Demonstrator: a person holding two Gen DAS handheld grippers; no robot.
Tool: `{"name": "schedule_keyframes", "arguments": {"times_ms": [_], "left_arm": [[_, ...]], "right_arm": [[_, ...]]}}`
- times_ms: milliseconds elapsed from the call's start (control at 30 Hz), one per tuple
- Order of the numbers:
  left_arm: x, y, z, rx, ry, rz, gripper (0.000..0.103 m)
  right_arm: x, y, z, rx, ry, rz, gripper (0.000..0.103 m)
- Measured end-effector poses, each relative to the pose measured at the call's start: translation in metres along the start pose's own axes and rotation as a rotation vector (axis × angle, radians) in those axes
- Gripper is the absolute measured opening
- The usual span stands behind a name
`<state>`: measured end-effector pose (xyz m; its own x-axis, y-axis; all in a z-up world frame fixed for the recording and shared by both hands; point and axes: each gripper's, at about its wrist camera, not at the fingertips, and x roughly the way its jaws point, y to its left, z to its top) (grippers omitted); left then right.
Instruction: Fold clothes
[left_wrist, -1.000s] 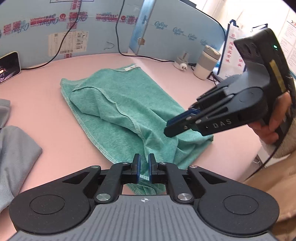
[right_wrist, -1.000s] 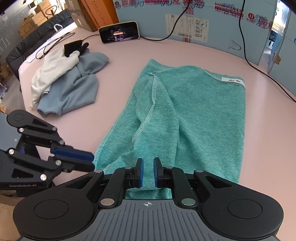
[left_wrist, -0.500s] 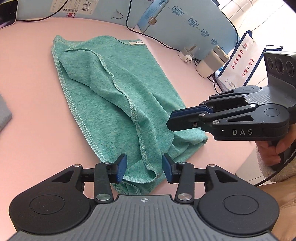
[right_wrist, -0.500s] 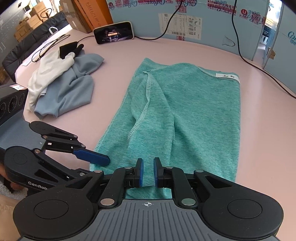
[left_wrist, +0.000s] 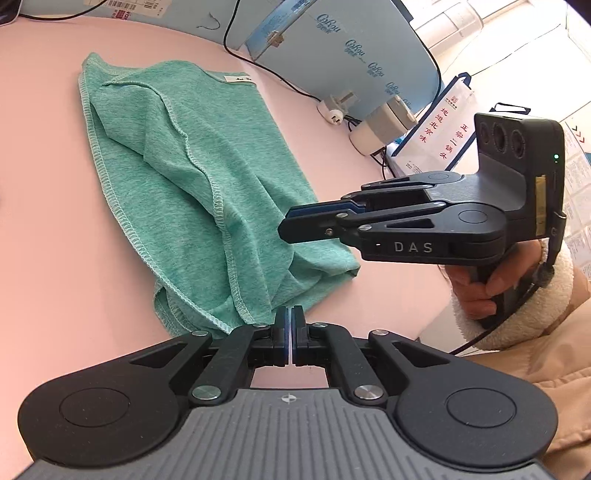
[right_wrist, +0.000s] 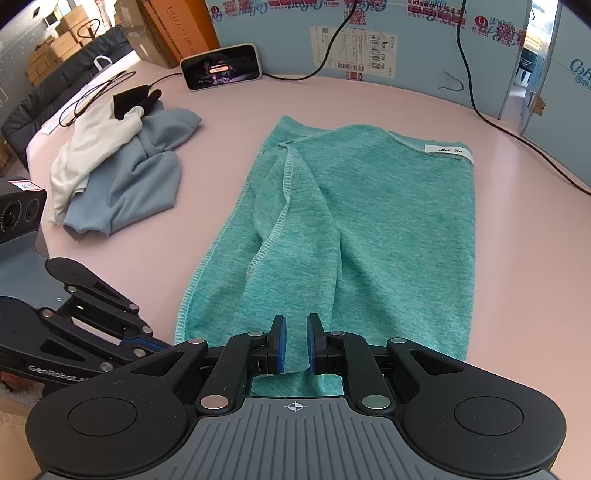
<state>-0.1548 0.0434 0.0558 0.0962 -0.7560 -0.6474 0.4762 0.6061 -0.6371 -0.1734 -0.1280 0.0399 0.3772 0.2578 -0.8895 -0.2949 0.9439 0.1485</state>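
1. Green garment (right_wrist: 369, 236) lay flat on the pink worktop (right_wrist: 221, 122), folded lengthwise into a long strip, with its white label (right_wrist: 448, 153) at the far end.
2. Its near end hung close to the worktop's near edge, bunched into soft folds.
3. Left tool (left_wrist: 291, 332) had its blue pads pressed fully together at the garment's near hem; in the left wrist view the stitched hem met the fingertips, but whether any cloth was pinched between them could not be told.
4. Right tool (right_wrist: 294, 341) sat with its jaws only narrowly apart, and a fold of the garment's near edge rose between the pads, gripped there.
5. In the left wrist view, the right tool (left_wrist: 291, 227) hovered over the garment's near right corner, held by a hand (left_wrist: 480, 291) in a fleecy cuff.
6. A heap of grey-blue and white clothes (right_wrist: 122, 173) lay near the worktop's left edge, well apart from the garment.
7. A phone (right_wrist: 221, 66) stood propped at the far edge, against a blue board (right_wrist: 406, 33).
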Motion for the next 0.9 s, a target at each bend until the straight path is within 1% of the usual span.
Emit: {"name": "schedule_keyframes", "arguments": {"times_ms": [33,100,133,200,233,367,467,533,600,900], "left_arm": [[-0.001,0.0,0.0,0.002,-0.005,0.045,0.003],[-0.003,0.004,0.003,-0.003,-0.027,0.117,0.012],[-0.003,0.007,0.005,-0.015,-0.038,0.121,0.016],[-0.001,0.008,0.009,-0.015,-0.051,0.13,0.029],[0.0,0.007,0.011,-0.006,-0.053,0.135,0.03],[0.014,0.004,0.013,0.033,-0.017,0.143,0.03],[0.023,0.003,0.012,0.053,0.005,0.146,0.027],[0.026,0.004,0.012,0.052,0.003,0.145,0.026],[0.027,0.006,0.013,0.041,-0.003,0.144,0.024],[0.035,0.007,0.017,0.003,-0.013,0.113,0.024]], "right_arm": [[0.0,0.001,0.0,-0.005,0.0,0.002,0.014],[0.0,0.001,0.0,-0.005,0.0,0.005,0.015],[0.0,0.001,0.0,-0.004,-0.001,0.007,0.016],[0.0,0.0,0.0,-0.001,-0.005,0.005,0.025],[-0.001,0.0,0.0,-0.001,-0.008,0.003,0.026],[-0.002,0.001,0.0,-0.01,-0.01,-0.003,0.026],[-0.002,0.0,0.0,-0.003,-0.01,-0.011,0.028],[-0.003,-0.001,-0.001,0.003,-0.011,-0.015,0.029],[-0.003,-0.002,-0.002,0.008,-0.01,-0.02,0.033],[-0.002,-0.006,-0.007,0.024,0.0,-0.017,0.034]]}}
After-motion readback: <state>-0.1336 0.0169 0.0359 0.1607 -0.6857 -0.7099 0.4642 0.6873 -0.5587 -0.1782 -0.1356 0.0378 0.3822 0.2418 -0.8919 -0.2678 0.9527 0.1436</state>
